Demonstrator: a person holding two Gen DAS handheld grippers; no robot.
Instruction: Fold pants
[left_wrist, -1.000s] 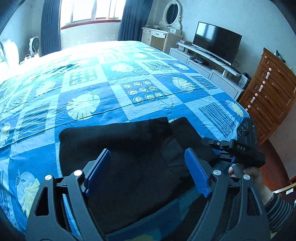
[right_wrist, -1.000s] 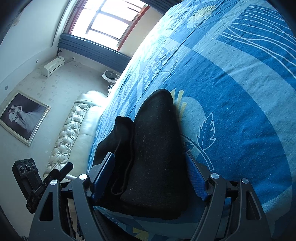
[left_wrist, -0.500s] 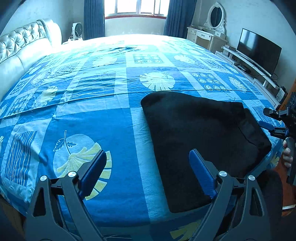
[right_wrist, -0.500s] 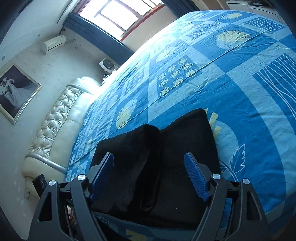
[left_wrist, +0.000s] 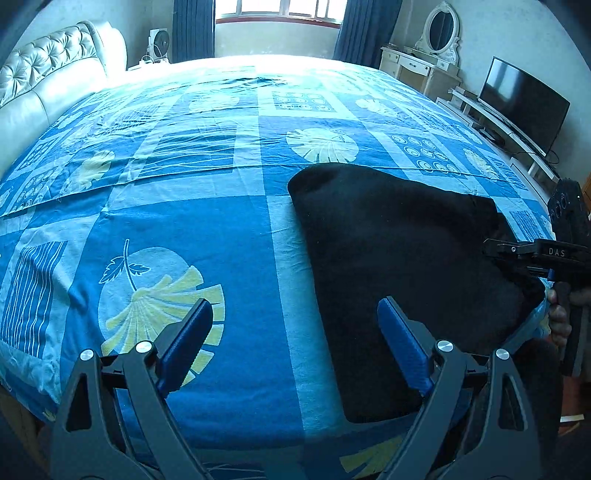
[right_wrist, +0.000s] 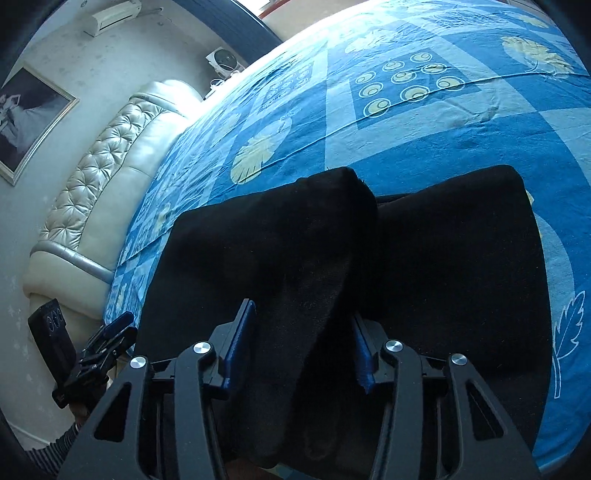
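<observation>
The black pants (left_wrist: 399, 254) lie folded on the blue patterned bedspread (left_wrist: 184, 221), near the bed's front right corner. My left gripper (left_wrist: 291, 343) is open and empty, low over the sheet just left of the pants' near edge. In the right wrist view the pants (right_wrist: 461, 258) fill the foreground, with a raised fold (right_wrist: 306, 266) running toward the camera. My right gripper (right_wrist: 301, 347) has its blue pads on either side of that fold, narrowed around it. The right gripper also shows in the left wrist view (left_wrist: 532, 254), at the pants' right edge.
A padded headboard (left_wrist: 44, 74) stands at the far left. A TV (left_wrist: 524, 99) on a low stand and a dressing table (left_wrist: 424, 66) line the right wall. The bed's front edge (left_wrist: 258, 446) is right below my left gripper.
My left gripper swung left off the pants and now hovers over bare sheet. My right gripper's jaws narrowed from wide open around the middle fold of the pants.
</observation>
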